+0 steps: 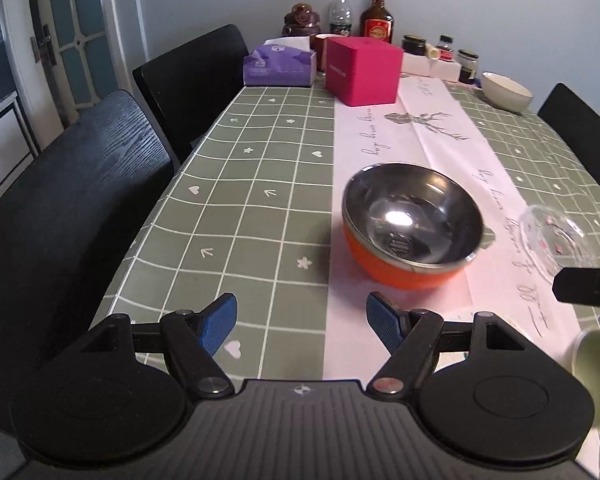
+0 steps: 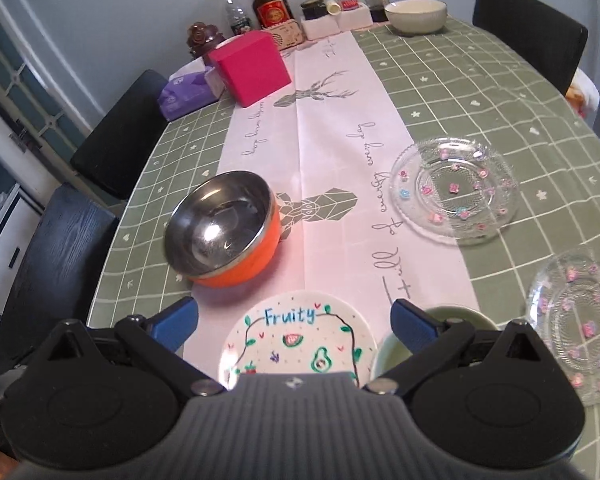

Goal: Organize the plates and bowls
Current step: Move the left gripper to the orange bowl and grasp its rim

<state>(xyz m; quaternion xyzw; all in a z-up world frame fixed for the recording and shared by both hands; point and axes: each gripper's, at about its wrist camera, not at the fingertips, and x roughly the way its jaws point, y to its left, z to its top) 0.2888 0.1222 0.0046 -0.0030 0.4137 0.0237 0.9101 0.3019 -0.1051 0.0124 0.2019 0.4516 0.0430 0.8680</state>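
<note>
The orange bowl (image 1: 410,224) with its steel lining sits upright on the white runner (image 1: 380,152) of the bench (image 1: 240,200), ahead of the left claw (image 1: 302,330) and offset to that claw's right; being round, it offers no preferred axis. The left claw stands wide and empty. From the right claw (image 2: 294,326), also wide and empty, the same bowl lies ahead-left, while the painted plate (image 2: 296,336) sits directly under its fingers. In my judgement the left claw is better placed for the bowl.
</note>
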